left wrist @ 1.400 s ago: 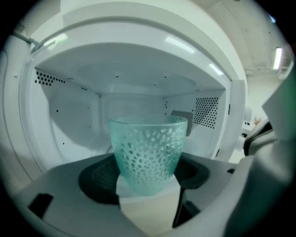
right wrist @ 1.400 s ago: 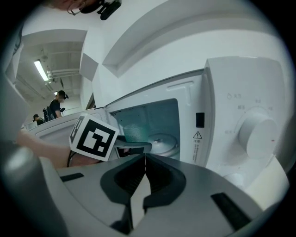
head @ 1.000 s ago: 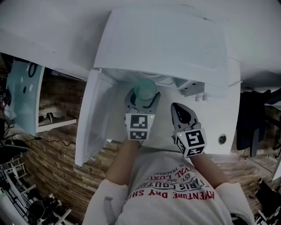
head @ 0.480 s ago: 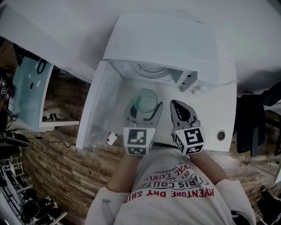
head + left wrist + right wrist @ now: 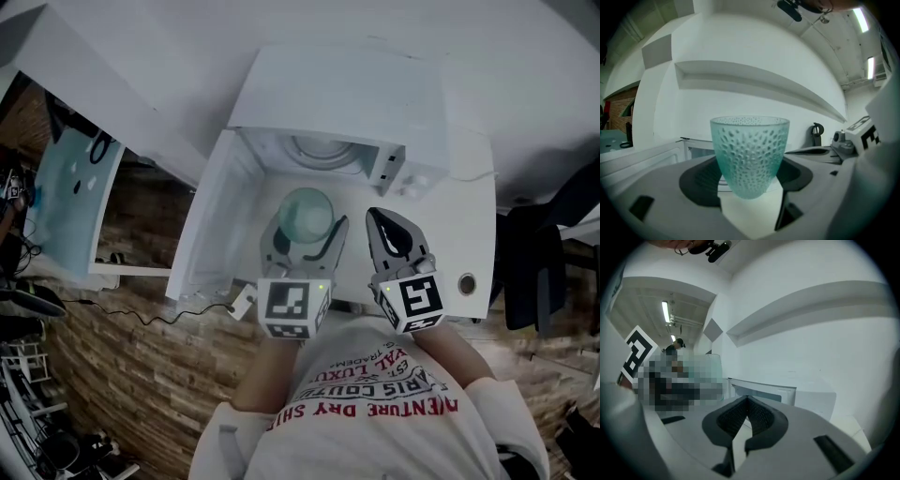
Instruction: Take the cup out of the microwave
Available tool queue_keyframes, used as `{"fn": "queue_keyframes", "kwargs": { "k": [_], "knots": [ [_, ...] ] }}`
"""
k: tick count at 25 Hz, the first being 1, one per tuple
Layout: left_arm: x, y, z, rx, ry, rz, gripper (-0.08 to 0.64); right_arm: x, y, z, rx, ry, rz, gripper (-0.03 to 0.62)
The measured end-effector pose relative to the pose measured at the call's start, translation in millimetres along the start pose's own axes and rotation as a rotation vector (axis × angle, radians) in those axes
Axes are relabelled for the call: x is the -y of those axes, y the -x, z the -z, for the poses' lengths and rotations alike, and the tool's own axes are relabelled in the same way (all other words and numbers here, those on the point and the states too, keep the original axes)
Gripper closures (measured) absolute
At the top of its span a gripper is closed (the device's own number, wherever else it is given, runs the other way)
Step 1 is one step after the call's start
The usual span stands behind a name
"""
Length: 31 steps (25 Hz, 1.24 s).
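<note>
In the head view, the white microwave (image 5: 337, 89) stands with its door (image 5: 214, 220) swung open to the left, and its turntable (image 5: 325, 150) is bare. A dimpled, translucent teal cup (image 5: 305, 212) hangs upright in front of the open cavity, outside it. My left gripper (image 5: 305, 223) is shut on the cup, a jaw on either side of its lower half. In the left gripper view, the cup (image 5: 750, 154) fills the space between the jaws of the left gripper (image 5: 750, 187). My right gripper (image 5: 384, 220) floats just to the right, shut and empty, and the right gripper view shows the pads of the right gripper (image 5: 746, 411) meeting.
The microwave's control panel with a round knob (image 5: 466, 283) lies right of the right gripper. A plug and cable (image 5: 242, 302) dangle below the door. A pale teal panel (image 5: 70, 202) stands at the left, dark clothing (image 5: 544, 253) hangs at the right, and white walls surround the microwave.
Both grippers have drawn back from the microwave toward the person. The cup has come out of the cavity's mouth with the left gripper, leaving the turntable in plain sight.
</note>
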<state>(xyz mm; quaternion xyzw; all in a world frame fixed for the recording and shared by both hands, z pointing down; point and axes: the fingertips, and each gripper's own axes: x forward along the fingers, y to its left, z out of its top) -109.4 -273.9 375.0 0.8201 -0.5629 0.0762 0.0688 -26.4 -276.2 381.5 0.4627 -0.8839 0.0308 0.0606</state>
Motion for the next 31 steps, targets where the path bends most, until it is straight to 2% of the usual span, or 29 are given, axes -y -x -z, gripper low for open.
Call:
{"fn": "queue_keyframes", "kwargs": {
  "k": [8, 31],
  "knots": [
    [2, 5, -5, 0.019, 0.035, -0.006, 0.207, 2, 9, -1, 0.000, 0.013, -0.015, 0.580],
    [-5, -1, 8, -0.036, 0.020, -0.005, 0.207, -3, -4, 8, -0.036, -0.022, -0.027, 0.580]
  ]
}}
